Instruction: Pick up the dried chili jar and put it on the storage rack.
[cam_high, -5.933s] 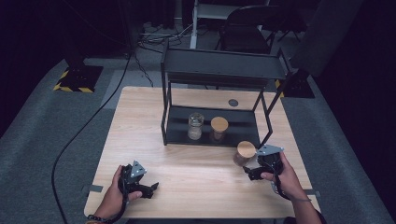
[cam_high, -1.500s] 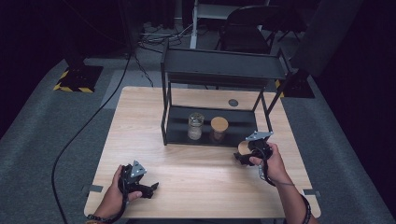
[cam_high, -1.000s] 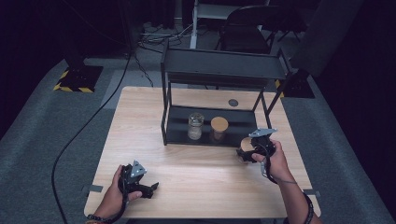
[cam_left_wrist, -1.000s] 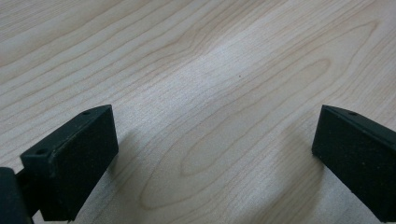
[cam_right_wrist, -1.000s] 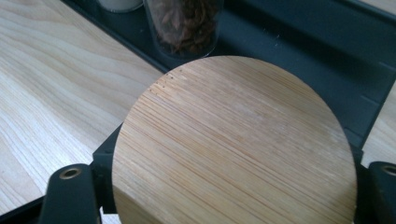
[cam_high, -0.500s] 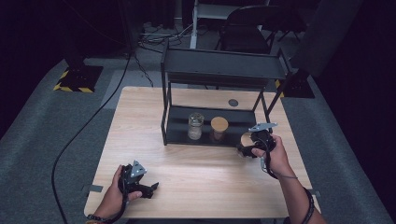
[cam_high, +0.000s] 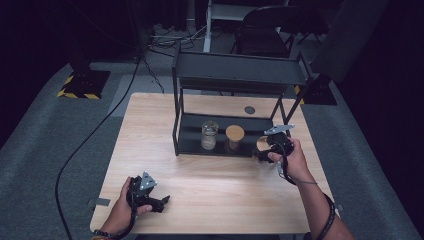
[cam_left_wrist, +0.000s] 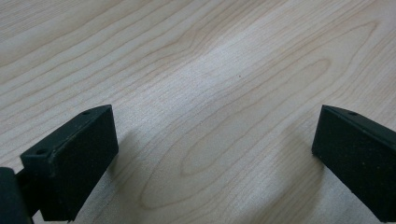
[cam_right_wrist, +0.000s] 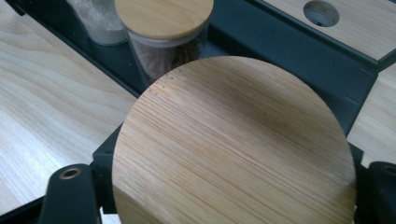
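Since the earlier high-view frames, my right gripper has carried its jar away from the lower right of the tabletop and up to the front edge of the black metal two-tier shelf rack; my left gripper has not shifted.

Left to right in the high view: the left gripper rests at lower left of the pale wooden table, jaws spread wide with nothing but bare wood grain between them. At frame centre, on the rack's lower shelf, stand a clear glass jar with a pale filling and no lid and, just beside it, a glass jar with a round bamboo lid. Right of these, the right gripper is clamped on the bamboo-lidded jar I am moving, which sits at the shelf's right end, in front of the rack.

Step in hand, as I judge it: placing this third jar on the lower shelf. The next move calls for advancing it under the upper tier, into the free space right of the lidded jar, without striking the rack's post.

The right gripper view shows the grip and the carried lid close up, plus a round hole in the tabletop behind the rack; the high view gives the overall spacing instead.
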